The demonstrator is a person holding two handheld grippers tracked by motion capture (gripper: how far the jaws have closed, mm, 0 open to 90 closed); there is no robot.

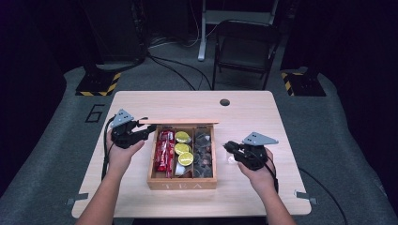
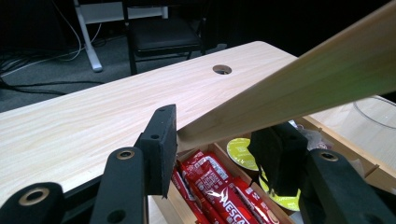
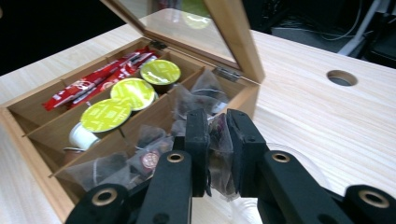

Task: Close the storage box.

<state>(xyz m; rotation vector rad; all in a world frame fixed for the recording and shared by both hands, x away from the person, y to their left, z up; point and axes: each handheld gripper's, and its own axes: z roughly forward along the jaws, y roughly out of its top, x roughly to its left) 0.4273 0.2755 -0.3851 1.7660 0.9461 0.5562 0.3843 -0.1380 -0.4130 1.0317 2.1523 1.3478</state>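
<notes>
Left gripper (image 2: 215,149) clamps the tea box lid (image 2: 299,88), propping it open; keep it steady. Right gripper (image 3: 217,140) pinches a tea bag (image 3: 219,154), just right of the wooden box (image 1: 182,183) mid-bench; carry it clear of the box wall. Both forearms enter from the near edge, grippers angled inward.

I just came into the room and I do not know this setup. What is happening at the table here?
A person works at a wooden tea box with a gripper in each hand. The left gripper holds the glass lid open by its edge. The right gripper has its fingers closed on a dark tea bag, just beside the box's right compartment. Red sachets and green-topped capsules fill the other compartments.
</notes>
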